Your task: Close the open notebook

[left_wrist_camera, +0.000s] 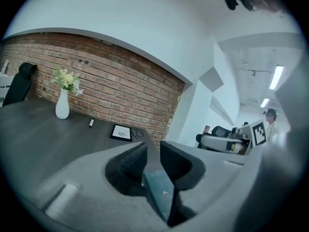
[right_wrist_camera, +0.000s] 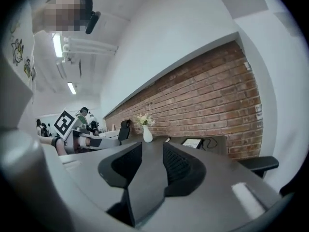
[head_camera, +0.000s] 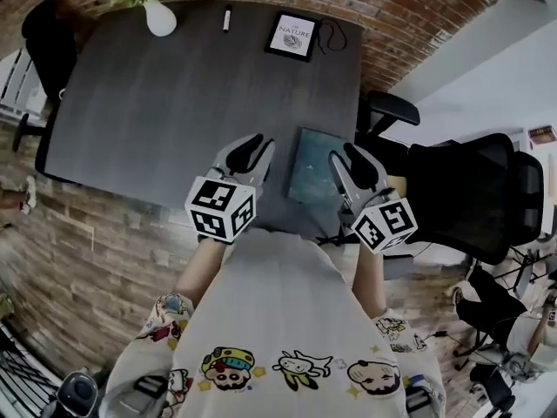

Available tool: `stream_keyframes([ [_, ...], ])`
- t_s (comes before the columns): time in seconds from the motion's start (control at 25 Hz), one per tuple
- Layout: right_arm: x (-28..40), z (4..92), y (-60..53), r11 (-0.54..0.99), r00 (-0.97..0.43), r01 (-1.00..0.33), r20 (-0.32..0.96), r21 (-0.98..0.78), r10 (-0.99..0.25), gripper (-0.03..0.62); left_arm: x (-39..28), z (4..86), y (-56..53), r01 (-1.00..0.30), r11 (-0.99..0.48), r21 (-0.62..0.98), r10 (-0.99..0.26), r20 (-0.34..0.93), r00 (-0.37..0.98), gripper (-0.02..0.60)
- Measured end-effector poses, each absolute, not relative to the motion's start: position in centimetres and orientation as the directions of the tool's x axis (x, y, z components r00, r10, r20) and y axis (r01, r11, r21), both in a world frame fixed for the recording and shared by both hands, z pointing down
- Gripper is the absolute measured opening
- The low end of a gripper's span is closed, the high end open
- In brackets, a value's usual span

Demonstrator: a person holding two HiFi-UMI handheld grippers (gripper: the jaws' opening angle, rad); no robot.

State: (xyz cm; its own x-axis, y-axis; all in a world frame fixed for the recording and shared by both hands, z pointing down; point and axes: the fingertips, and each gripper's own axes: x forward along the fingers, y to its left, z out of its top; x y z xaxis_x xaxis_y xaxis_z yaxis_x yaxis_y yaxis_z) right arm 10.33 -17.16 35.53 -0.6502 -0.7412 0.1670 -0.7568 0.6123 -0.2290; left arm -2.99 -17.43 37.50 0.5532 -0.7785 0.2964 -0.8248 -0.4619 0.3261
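Note:
A teal notebook (head_camera: 311, 171) lies flat near the front right edge of the dark grey table (head_camera: 174, 103), its cover up, and it looks closed. My left gripper (head_camera: 252, 144) hangs above the table just left of the notebook. My right gripper (head_camera: 347, 156) hovers over the notebook's right edge. Both are held clear of the notebook. In the left gripper view the left gripper (left_wrist_camera: 153, 154) is open with nothing between its fingers, and the notebook (left_wrist_camera: 159, 193) shows below the gap. In the right gripper view the right gripper (right_wrist_camera: 152, 161) is open and empty, pointing along the table.
At the table's far side stand a white vase of flowers (head_camera: 159, 16), a dark marker (head_camera: 227, 17) and a framed print (head_camera: 291, 36) with a cable beside it. Black office chairs stand at the right (head_camera: 474, 194) and at the far left corner (head_camera: 48, 33). A brick wall runs behind the table.

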Motion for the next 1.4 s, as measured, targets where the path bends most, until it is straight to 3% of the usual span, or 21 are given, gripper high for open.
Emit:
stream_keyframes([
  [0.32, 9.4, 34.6, -17.4, 0.604, -0.595, -0.797, 0.217, -0.031, -0.774, 0.013, -9.7, 35.8, -16.2, -0.885, -0.339, 0.318, -0.877, 0.235, 0.42, -0.002],
  [0.72, 9.7, 34.7, -16.6, 0.596, -0.594, -0.801, 0.198, -0.057, -0.78, 0.009, -9.6, 35.4, -15.6, -0.89, -0.402, 0.213, -0.867, 0.224, 0.445, -0.002],
  [1.04, 11.0, 34.2, -16.6, 0.528, -0.526, -0.848, 0.185, -0.045, -0.83, 0.009, -8.7, 35.8, -15.4, -0.872, -0.432, 0.231, -0.845, 0.235, 0.481, -0.002],
  [1.4, 10.4, 34.3, -16.7, 0.545, -0.543, -0.837, 0.184, -0.045, -0.819, 0.009, -9.1, 35.6, -15.5, -0.875, -0.426, 0.231, -0.849, 0.233, 0.475, -0.002],
])
